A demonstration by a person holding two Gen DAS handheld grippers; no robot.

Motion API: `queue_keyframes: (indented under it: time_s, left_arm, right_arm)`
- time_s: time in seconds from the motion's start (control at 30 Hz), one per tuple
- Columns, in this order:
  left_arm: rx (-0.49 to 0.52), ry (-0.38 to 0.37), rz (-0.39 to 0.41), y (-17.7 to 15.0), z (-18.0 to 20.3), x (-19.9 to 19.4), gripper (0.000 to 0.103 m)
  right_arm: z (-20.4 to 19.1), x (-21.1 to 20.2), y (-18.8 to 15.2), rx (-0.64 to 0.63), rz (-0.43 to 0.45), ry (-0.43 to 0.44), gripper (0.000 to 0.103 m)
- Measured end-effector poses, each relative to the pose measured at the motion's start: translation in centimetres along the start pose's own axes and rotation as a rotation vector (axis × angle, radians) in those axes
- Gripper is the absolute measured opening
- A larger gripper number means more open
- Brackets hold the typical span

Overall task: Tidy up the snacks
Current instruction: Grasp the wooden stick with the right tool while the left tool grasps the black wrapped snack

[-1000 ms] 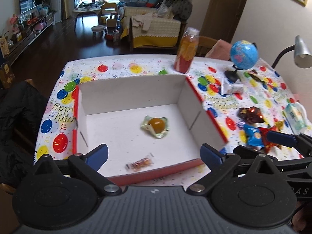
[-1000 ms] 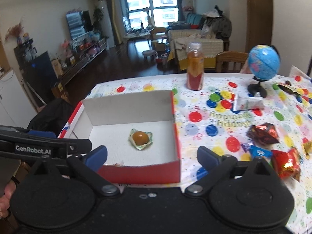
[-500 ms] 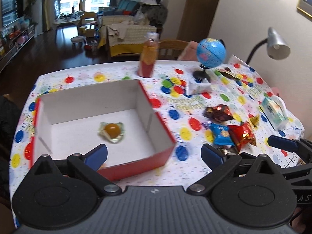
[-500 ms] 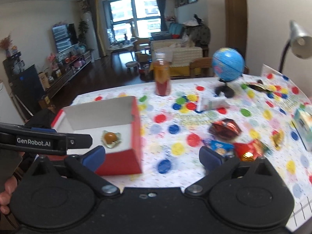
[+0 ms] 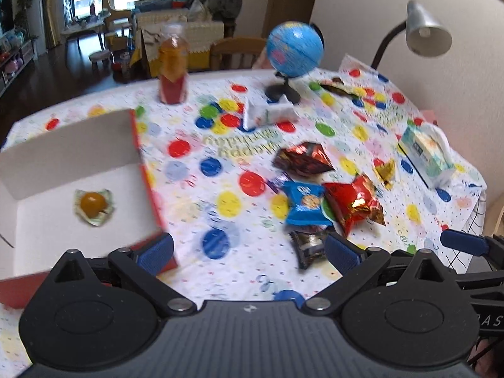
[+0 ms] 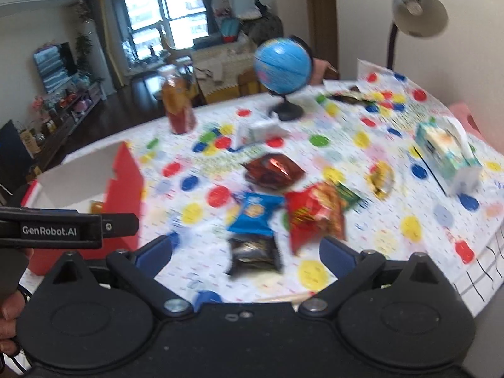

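The red-and-white box (image 5: 135, 145) sits at the left with a wrapped orange snack (image 5: 93, 203) inside. On the spotted tablecloth lies a loose pile: a blue packet (image 5: 305, 203), a red packet (image 5: 352, 204), a dark red packet (image 5: 302, 159) and a black packet (image 5: 307, 245). My left gripper (image 5: 249, 252) is open and empty, its right finger close to the black packet. My right gripper (image 6: 246, 253) is also open and empty, with the black packet (image 6: 255, 252) between its fingers and the blue packet (image 6: 255, 212) and red packet (image 6: 315, 214) just beyond.
A juice bottle (image 5: 172, 69), a globe (image 5: 294, 48) and a small white carton (image 5: 269, 111) stand at the back. A tissue pack (image 5: 425, 154) and a gold wrapper (image 5: 385, 170) lie to the right, under a desk lamp (image 5: 425, 31). The table edge runs close on the right.
Both grippers have swung right, away from the box and toward the snack pile. Both stayed open. The small candy at the box's front is out of view.
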State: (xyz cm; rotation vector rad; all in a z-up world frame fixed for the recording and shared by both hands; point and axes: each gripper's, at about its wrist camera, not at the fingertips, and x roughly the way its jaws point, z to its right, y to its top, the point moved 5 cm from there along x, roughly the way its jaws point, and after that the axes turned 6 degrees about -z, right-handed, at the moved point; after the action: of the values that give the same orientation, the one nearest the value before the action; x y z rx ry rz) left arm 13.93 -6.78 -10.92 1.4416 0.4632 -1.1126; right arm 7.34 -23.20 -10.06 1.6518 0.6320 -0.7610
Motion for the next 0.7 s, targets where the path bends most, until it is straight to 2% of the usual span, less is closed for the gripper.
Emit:
queue_keyframes:
  time_s: [0.1, 0.27, 0.37, 0.7]
  left_arm:
    - [-0.008, 0.022, -0.037, 0.0, 1.3, 1.9, 0.102]
    - [-0.025, 0.006, -0.119, 0.1, 3.3, 5.2, 0.102]
    - [-0.038, 0.007, -0.156, 0.2, 4.1, 7.0, 0.102]
    - [0.012, 0.031, -0.22, 0.3, 6.9, 12.0, 0.102]
  right_arm:
    - [2.2, 1.0, -0.6, 0.029, -0.043, -0.005, 0.097]
    - [4.2, 2.5, -1.7, 0.022, -0.103, 0.005, 0.091]
    - [4.7, 3.6, -2.2, -0.003, -0.13, 0.021, 0.083]
    - [6.5, 8.1, -3.9, 0.017, -0.272, 0.085, 0.067]
